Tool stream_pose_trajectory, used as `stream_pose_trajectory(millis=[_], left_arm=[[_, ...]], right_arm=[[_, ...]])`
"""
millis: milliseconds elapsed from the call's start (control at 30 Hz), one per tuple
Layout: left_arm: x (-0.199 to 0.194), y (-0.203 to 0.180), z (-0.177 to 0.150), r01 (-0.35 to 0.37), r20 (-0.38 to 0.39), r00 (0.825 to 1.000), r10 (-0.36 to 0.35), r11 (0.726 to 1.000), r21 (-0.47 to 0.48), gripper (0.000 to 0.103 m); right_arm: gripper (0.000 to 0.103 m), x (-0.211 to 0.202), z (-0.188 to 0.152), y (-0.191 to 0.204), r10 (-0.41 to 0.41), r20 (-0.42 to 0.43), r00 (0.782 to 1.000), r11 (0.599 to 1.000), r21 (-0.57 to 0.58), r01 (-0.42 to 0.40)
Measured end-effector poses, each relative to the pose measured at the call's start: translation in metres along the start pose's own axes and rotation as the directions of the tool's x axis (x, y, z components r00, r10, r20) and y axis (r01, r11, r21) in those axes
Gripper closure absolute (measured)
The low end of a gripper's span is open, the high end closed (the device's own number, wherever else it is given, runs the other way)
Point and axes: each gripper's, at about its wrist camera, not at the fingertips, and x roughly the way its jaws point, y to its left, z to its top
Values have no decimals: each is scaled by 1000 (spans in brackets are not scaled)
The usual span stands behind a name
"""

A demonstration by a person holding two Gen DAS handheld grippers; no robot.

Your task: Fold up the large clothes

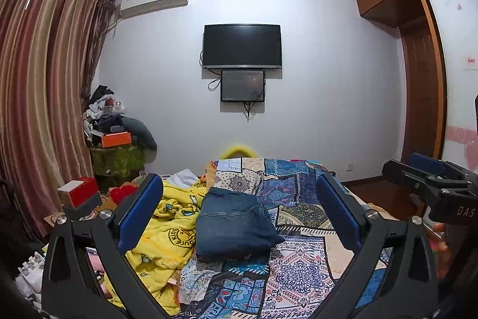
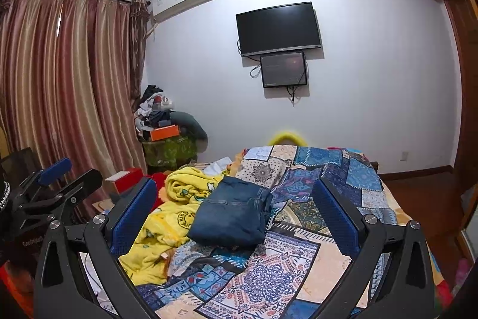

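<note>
A pair of blue jeans [image 1: 234, 221] lies folded into a compact rectangle on the patterned patchwork bedspread [image 1: 298, 268]; it also shows in the right wrist view [image 2: 233, 214]. My left gripper [image 1: 239, 196] is open and empty, held above and in front of the jeans. My right gripper [image 2: 234, 193] is open and empty too, held back from the jeans. Each gripper shows at the edge of the other's view: the right one [image 1: 430, 184] and the left one [image 2: 59, 181].
A crumpled yellow cartoon blanket [image 1: 167, 229] lies left of the jeans. A red box [image 1: 79, 190] and a clothes pile with an orange box [image 1: 115, 138] stand by the striped curtains. A TV [image 1: 242, 45] hangs on the far wall. A wooden wardrobe [image 1: 418, 50] stands right.
</note>
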Motion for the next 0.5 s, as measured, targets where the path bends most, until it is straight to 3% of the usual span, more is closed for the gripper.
stream_pose_trajectory(millis=[500], left_arm=[[5, -5, -2, -1, -10, 1000, 1, 1000, -7, 0]], right_arm=[[0, -6, 2, -1, -15, 1, 1000, 1000, -14, 15]])
